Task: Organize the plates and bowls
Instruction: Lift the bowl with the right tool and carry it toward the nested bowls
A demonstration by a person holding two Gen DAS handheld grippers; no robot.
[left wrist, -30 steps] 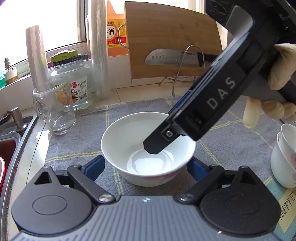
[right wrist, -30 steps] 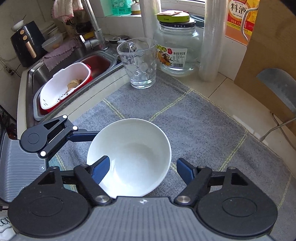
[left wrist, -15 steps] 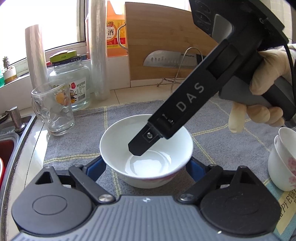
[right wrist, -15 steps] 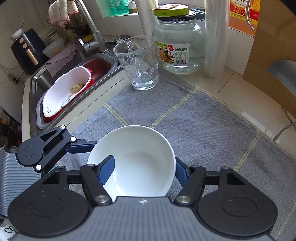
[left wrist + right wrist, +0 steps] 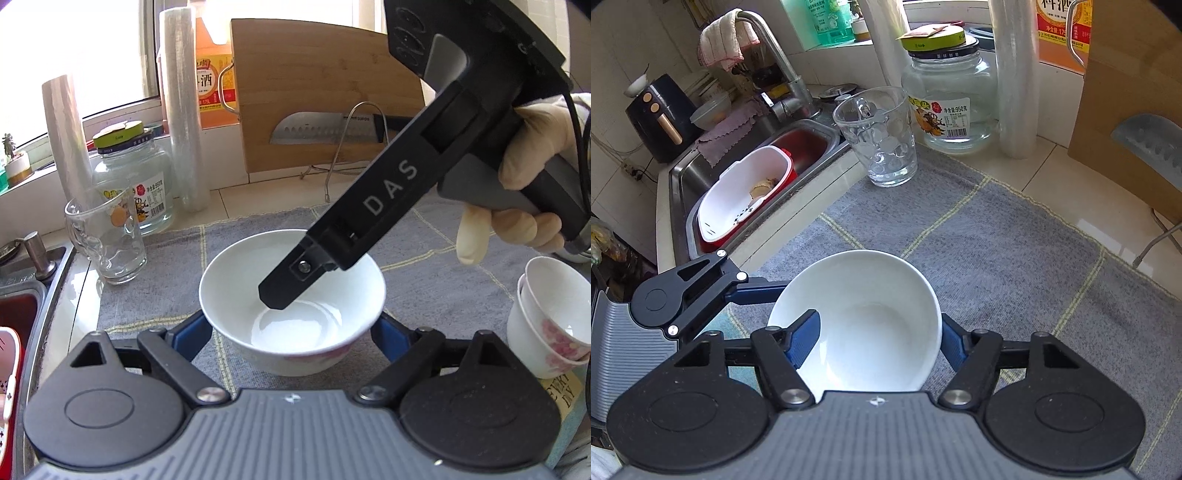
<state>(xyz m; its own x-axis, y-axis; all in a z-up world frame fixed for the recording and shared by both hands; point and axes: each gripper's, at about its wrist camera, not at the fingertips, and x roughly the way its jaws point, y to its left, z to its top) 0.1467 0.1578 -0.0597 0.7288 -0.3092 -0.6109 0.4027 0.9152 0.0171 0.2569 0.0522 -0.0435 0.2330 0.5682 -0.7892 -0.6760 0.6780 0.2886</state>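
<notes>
- White ceramic fills the near foreground of both wrist views: the bowl (image 5: 860,325) sits on the grey mat (image 5: 997,258) on the tabletop, and I use it as my landmark.
- My right gripper (image 5: 877,341) has just been closing on the bowl. One blue finger (image 5: 803,341) now lies inside against the wall and the other stands outside the opposite wall, where a second ago both stood clear of the rim. I read it as clenched on the bowl, though the outer contact is partly hidden.
- My left gripper (image 5: 291,330) has its jaws spread to either side of the bowl's base, released and not clearly pressing it. They narrowed only slightly.
- Meaning for the task: the grasp looks made, so I judge the lift comes next, probably towards the stacked cups (image 5: 550,317) just right of the bowl.
- A gloved hand (image 5: 524,184) holds the right tool above and right of the bowl.
- Beyond the bowl's left side stand a glass mug (image 5: 877,136) and, farther, a jar (image 5: 949,99).
- Farthest behind the bowl, a cutting board (image 5: 325,96) leans with a knife (image 5: 317,129).
</notes>
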